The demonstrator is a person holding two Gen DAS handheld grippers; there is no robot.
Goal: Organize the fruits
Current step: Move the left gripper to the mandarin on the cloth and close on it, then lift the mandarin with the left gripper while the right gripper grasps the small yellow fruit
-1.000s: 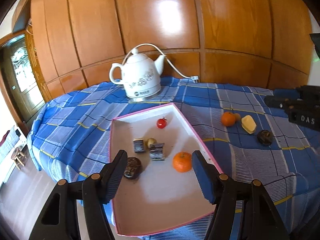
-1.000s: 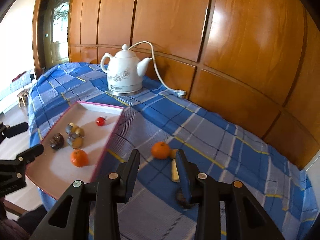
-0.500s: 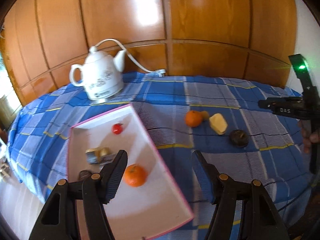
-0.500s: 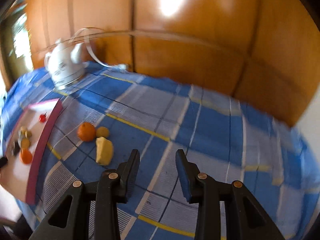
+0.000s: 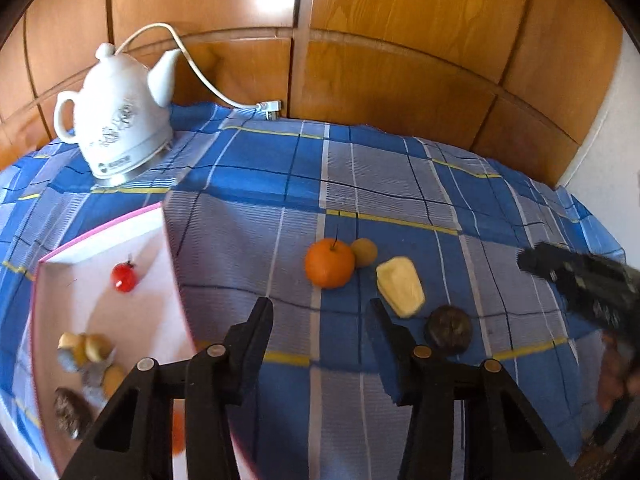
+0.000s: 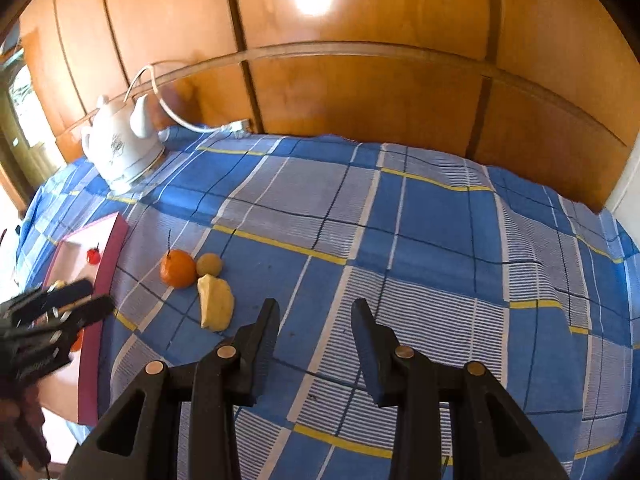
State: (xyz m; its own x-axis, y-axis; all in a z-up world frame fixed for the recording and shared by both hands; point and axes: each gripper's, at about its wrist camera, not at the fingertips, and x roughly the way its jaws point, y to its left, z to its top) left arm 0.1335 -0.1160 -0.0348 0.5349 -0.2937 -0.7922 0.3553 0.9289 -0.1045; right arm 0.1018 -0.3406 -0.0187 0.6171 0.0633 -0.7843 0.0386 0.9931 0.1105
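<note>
At the lower left of the left wrist view, the tray is cut off by the frame, and its contents blur: a dark lump, pale pieces, and an orange patch mostly hidden behind the left gripper. Only the red fruit there reads clearly. The right gripper enters that view smeared, with a hand below it indistinct.

On the cloth, outside the tray, lie an orange touching a small brown fruit, a yellow piece just beside them, and a dark round fruit nearer the camera. That dark fruit is not seen from the right wrist.

Left jaws are closing, nothing between them. Right jaws stand narrowly apart, empty, over bare cloth.

Against a second ago, the left view has swung from the tray toward the loose fruit, and the kettle sits further left.
</note>
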